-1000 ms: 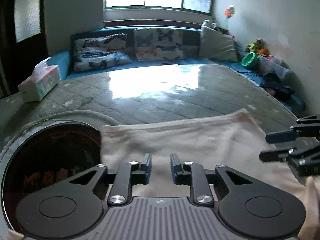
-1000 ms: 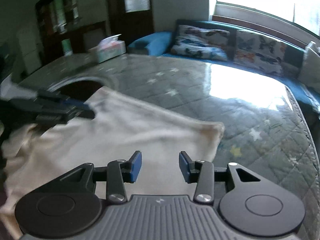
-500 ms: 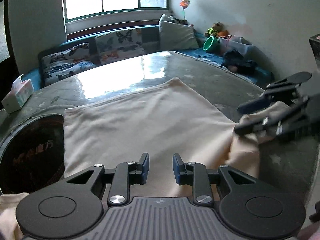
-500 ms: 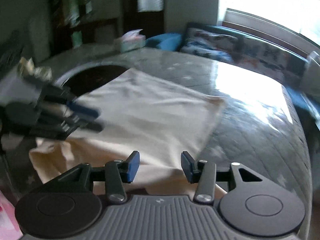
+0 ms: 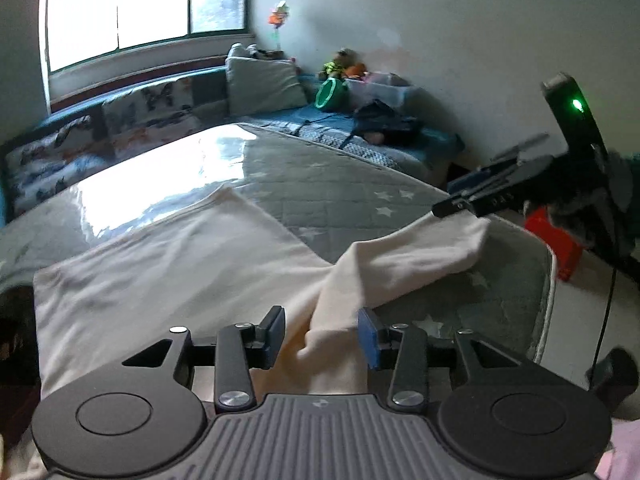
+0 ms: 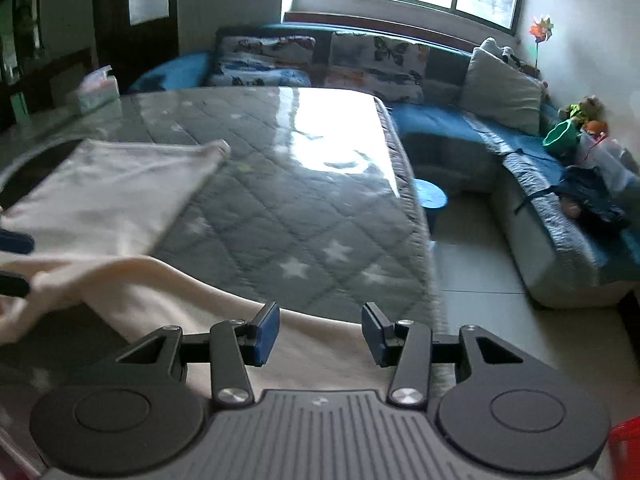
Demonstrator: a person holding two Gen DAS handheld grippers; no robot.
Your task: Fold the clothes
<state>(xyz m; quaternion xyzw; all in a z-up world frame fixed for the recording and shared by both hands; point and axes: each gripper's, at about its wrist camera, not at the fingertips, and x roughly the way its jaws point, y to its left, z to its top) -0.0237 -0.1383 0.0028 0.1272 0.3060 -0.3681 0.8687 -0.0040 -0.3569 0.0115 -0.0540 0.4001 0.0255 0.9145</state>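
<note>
My left gripper [image 5: 322,334] stands open, a raised fold of the cream cloth [image 5: 168,280] between its fingers. My right gripper [image 6: 320,334] is open too, above a pulled-out part of the cloth. The cloth lies on the grey quilted table [image 6: 288,216].

The left gripper [image 5: 321,334] has its jaws apart, with a raised fold of the cream garment [image 5: 168,276] between the blue pads [image 5: 367,338]. The garment lies spread on the grey quilted table cover [image 5: 340,176]. At right, the right gripper [image 5: 460,200] is at the garment's lifted sleeve end [image 5: 444,240].
</note>
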